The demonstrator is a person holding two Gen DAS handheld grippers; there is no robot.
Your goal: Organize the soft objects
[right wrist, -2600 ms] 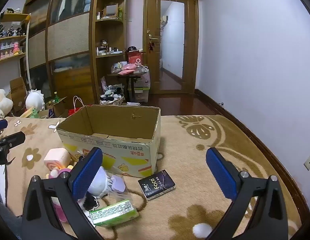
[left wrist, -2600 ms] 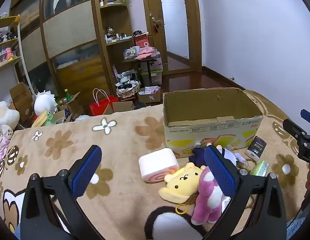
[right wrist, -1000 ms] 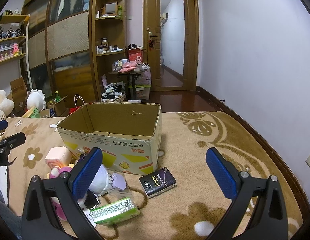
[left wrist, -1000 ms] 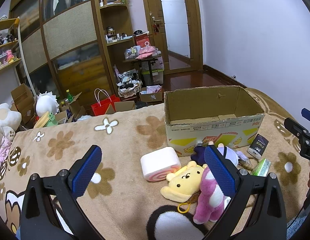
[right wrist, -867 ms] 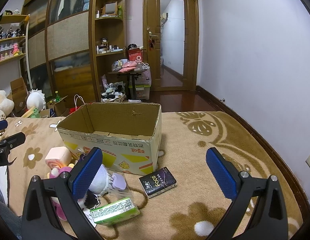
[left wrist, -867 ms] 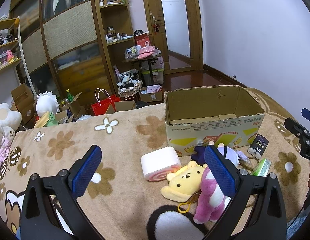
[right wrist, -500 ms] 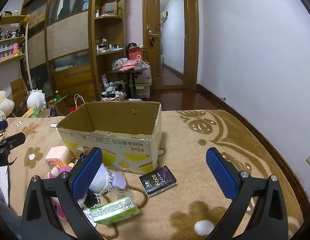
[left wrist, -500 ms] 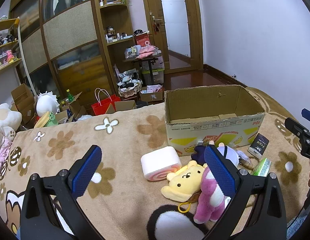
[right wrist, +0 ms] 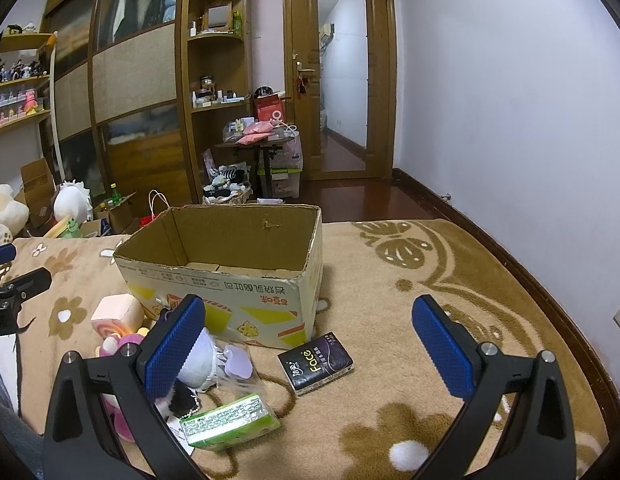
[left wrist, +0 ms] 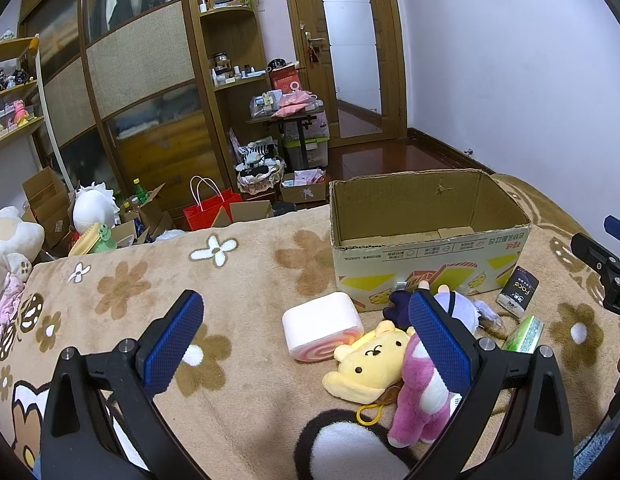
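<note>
An open cardboard box [left wrist: 429, 256] stands on the flowered blanket; it also shows in the right wrist view [right wrist: 230, 284]. In front of it lie a pink-and-white roll cushion [left wrist: 321, 326], a yellow bear plush [left wrist: 369, 368], a pink plush [left wrist: 419, 400] and a white-and-purple plush [left wrist: 457, 308]. A black tissue pack [right wrist: 315, 362] and a green tissue pack [right wrist: 230, 422] lie beside them. My left gripper [left wrist: 306, 340] is open and empty above the toys. My right gripper [right wrist: 310, 352] is open and empty over the black pack.
The blanket [left wrist: 150, 292] covers the bed. Beyond its far edge are a red bag [left wrist: 208, 212], boxes and plush toys [left wrist: 92, 210] on the floor. Wooden cabinets [right wrist: 142, 120] and a door [right wrist: 341, 80] stand behind. A white wall is on the right.
Both views have shifted only slightly; the box and toys sit a little lower in frame. Both grippers stay open and nothing has been picked up.
</note>
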